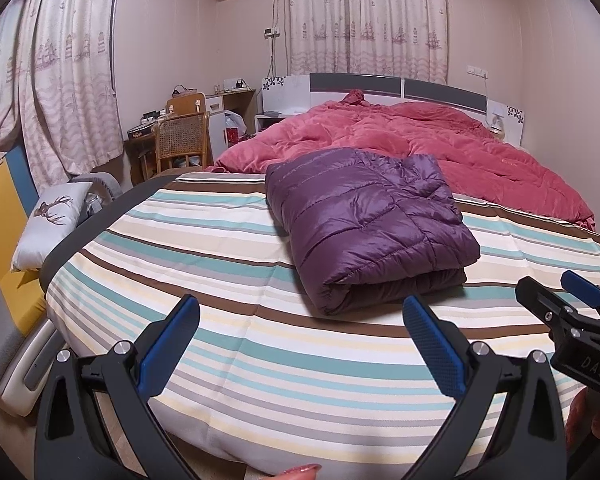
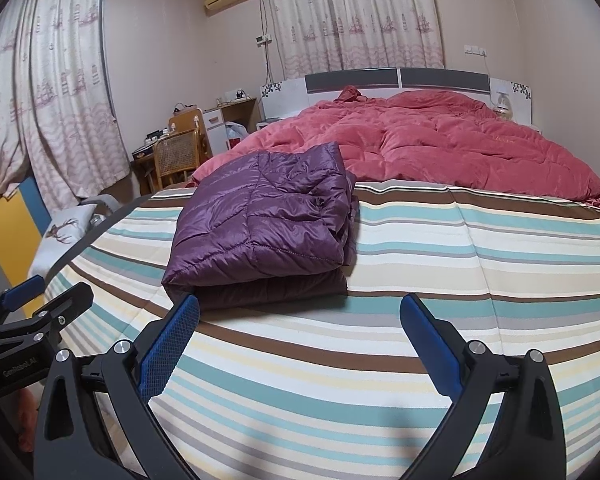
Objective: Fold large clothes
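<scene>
2 grippers, L (image 1: 300, 344) + R (image 2: 300, 344), jaws spread, empty | 1 folded purple jacket (image 1: 372, 224) | striped sheet (image 1: 220, 280)

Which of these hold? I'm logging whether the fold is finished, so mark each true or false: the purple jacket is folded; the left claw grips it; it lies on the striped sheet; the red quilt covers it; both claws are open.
1. The purple jacket is folded into a compact bundle. True.
2. The left claw grips the jacket. False: it hangs open, short of it, holding nothing.
3. The jacket lies on the striped sheet. True.
4. The red quilt covers the jacket. False: it lies behind, jacket uncovered.
5. The right claw and the left are open. True.
</scene>
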